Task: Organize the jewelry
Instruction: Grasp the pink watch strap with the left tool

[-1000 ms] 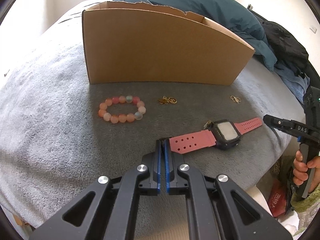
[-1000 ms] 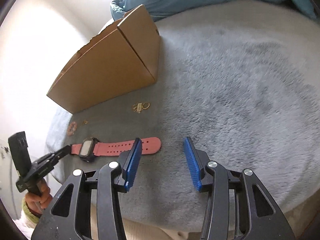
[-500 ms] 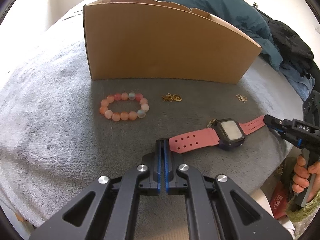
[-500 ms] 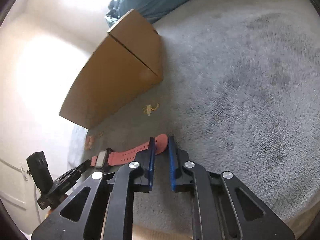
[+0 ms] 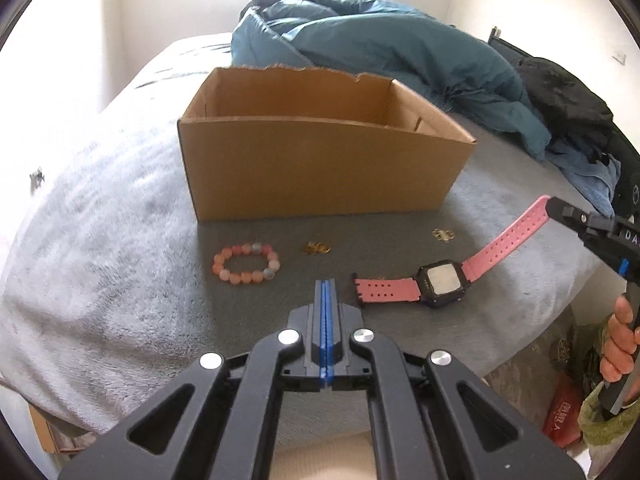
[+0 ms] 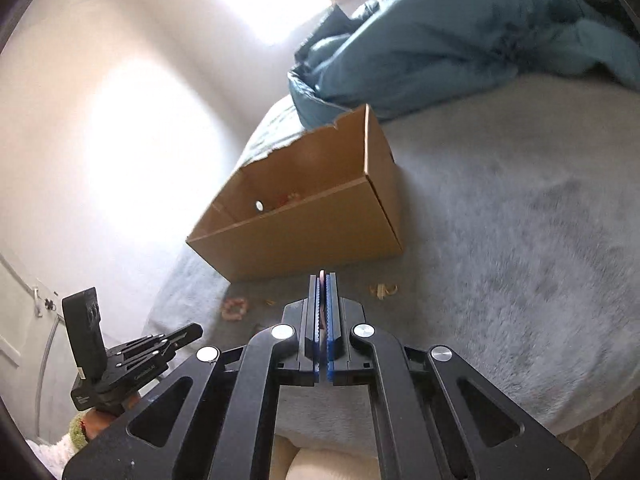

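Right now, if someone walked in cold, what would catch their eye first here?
Probably the pink-strapped digital watch: the right claw is shut on one strap end and lifts it off the grey fleece blanket. Behind it stands the open brown cardboard box, with a pink beaded bracelet lying in front, left of the watch.

My matt brown cardboard box, fuzzy grey plush blanket, smooth pink rubbery perforated watch strap, frosted pink bead bracelet
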Demonstrator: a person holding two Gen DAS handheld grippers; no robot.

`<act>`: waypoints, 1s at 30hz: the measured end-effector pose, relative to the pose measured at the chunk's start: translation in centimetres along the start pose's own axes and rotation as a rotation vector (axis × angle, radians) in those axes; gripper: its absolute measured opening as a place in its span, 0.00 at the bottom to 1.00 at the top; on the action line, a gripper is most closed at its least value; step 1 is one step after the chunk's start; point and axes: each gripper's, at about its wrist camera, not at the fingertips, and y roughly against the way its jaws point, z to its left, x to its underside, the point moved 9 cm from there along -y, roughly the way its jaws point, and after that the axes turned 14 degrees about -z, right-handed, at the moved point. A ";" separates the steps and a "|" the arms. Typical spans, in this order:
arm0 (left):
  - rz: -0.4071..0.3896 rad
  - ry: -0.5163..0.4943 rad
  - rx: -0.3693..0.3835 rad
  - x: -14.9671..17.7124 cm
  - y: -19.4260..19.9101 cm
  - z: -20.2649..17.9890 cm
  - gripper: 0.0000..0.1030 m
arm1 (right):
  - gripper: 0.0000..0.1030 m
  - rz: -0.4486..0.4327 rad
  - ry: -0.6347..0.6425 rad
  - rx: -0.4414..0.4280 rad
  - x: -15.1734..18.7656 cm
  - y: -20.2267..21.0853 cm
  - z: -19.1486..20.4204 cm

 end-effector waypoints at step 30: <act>0.204 0.103 0.152 1.7 -11.0 -4.7 0.26 | 0.01 0.069 -0.089 0.063 2.9 -1.6 -5.7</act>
